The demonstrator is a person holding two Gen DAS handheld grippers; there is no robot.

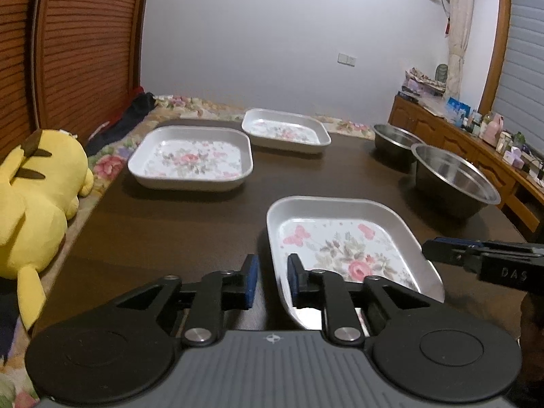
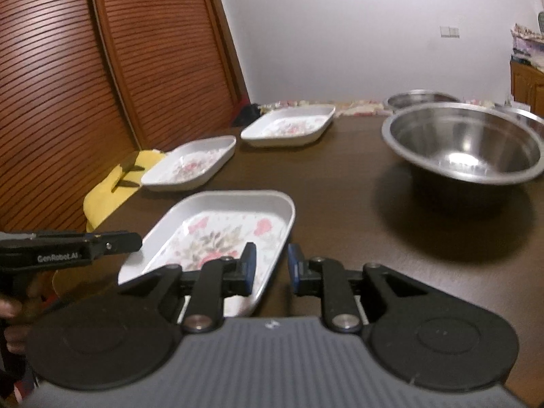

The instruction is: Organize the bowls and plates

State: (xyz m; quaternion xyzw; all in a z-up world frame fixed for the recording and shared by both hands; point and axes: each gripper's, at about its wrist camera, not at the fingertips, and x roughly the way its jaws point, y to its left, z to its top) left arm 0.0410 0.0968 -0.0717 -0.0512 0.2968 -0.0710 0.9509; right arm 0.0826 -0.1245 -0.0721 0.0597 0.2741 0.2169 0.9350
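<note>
Near plate: the flowered square plate [image 1: 343, 241] lies flat on the dark worktop [image 1: 190, 217], nearest of the three plates, with both tools at it.
Left tool [image 1: 272, 272]: fingers apart, straddling the plate's left rim, one pad outside and one over the inside; nothing clamped yet.
Right tool [image 2: 270, 265]: fingers apart, straddling the plate's right rim the same way; also not clamped.
Step in hand, as I judge it: grip this plate to lift it onto another plate.
Doing it well: seat each rim deep between the pads before closing, close both sides evenly, lift level so the slick sloped wall does not slip.
Other plates: one [image 1: 190, 158] beyond the near plate to its left, another [image 1: 285, 131] farther back.
Bowls: steel bowl [image 1: 454, 180] right of the near plate, well apart; a second [image 1: 396, 142] behind it.
</note>
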